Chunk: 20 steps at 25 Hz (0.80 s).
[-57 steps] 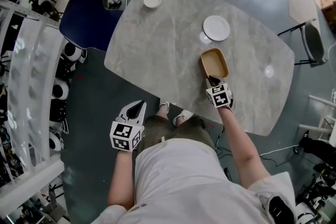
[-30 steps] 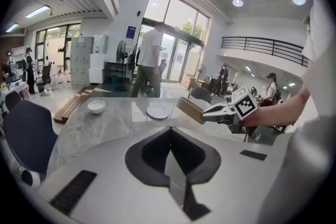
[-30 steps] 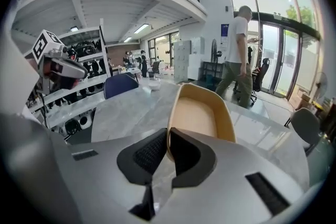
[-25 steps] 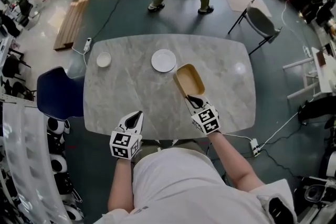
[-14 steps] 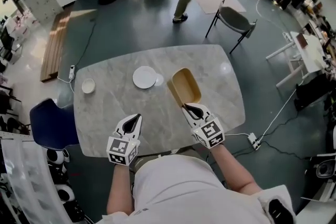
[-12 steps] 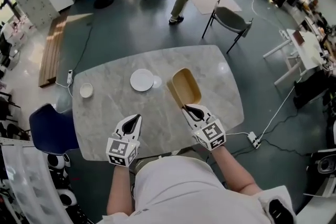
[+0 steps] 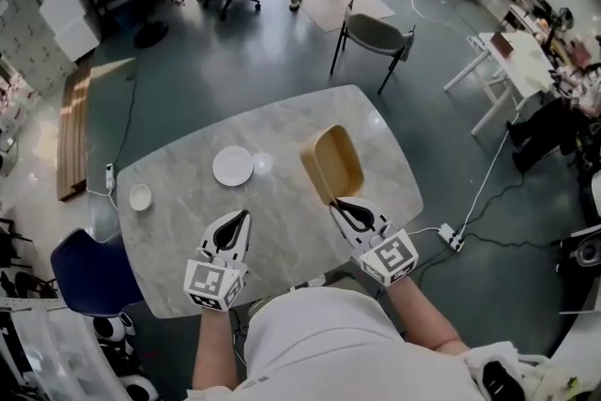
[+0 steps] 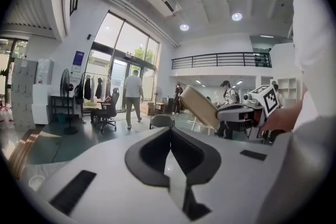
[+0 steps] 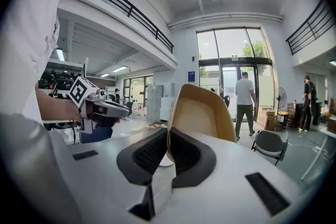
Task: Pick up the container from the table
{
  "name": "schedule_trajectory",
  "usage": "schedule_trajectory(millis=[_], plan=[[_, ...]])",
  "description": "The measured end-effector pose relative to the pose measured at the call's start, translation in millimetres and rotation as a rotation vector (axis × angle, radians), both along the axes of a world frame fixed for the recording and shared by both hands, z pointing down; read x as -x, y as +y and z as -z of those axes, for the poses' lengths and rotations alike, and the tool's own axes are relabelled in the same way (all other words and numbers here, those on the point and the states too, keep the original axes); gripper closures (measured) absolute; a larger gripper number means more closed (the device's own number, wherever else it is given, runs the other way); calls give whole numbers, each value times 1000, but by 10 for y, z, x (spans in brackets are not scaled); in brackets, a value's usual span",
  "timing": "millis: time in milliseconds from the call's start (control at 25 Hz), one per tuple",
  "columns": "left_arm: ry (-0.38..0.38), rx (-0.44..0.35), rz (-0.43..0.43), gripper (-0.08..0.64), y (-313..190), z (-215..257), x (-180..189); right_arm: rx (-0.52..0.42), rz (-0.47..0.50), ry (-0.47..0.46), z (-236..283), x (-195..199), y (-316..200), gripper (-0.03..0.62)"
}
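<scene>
**Item 1. Container** (image 7: 333, 162): tan, oblong, open-topped, with rounded corners. It is held by the right claw (image 7: 336, 203), whose narrow-set jaws pinch the near wall, one pad inside and one outside. It projects forward from the claw tips, tilted up, and is clear of the surface. The left gripper view shows it raised in the air to that claw's right. No print is legible on it.

**Item 2. Right claw**: white shell with black pads. The marker cube (image 7: 392, 256) behind the jaws bears black-and-white square patterns, not letters.

**Item 3. Left claw** (image 7: 239, 217): same make. Its jaws are together with nothing between them. It is held level with the right claw, well apart from it on the left. Its marker cube (image 7: 213, 284) bears similar square patterns.

**Item 4. Surface** (image 7: 178, 230): grey and marbled, with rounded corners, lying beneath and ahead of both claws.

**Item 5. Plate** (image 7: 233, 166): white and round, on the surface just ahead of the left claw tips.

**Item 6. Small bowl** (image 7: 140, 197): white, on the surface far to the left of the left claw.

**Item 7. Grey chair** (image 7: 374, 35): on the floor beyond the surface, ahead of the right claw.

**Item 8. Blue chair** (image 7: 89, 260): to the left of the left claw, beside the surface's edge.

**Item 9. Blue sign** (image 9: 190, 76): on the wall beside the glass doors. Its text is too small to read.
</scene>
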State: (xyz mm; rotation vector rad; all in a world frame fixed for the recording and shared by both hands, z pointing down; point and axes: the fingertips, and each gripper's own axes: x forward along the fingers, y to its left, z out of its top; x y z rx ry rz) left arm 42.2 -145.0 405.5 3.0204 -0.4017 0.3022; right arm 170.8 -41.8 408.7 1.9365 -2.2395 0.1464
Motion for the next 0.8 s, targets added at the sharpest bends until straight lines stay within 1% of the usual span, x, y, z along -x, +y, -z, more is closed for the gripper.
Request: schedule_trajectory(millis=[240, 560, 800], plan=[[38, -25, -49, 557, 72, 146, -135, -50, -49, 1, 154, -67, 222, 563], [96, -10, -78, 557, 194, 240, -184, -79, -90, 33, 182, -46, 443, 563], [86, -28, -107, 557, 255, 233, -192, -70, -118, 22, 113, -43, 522, 563]])
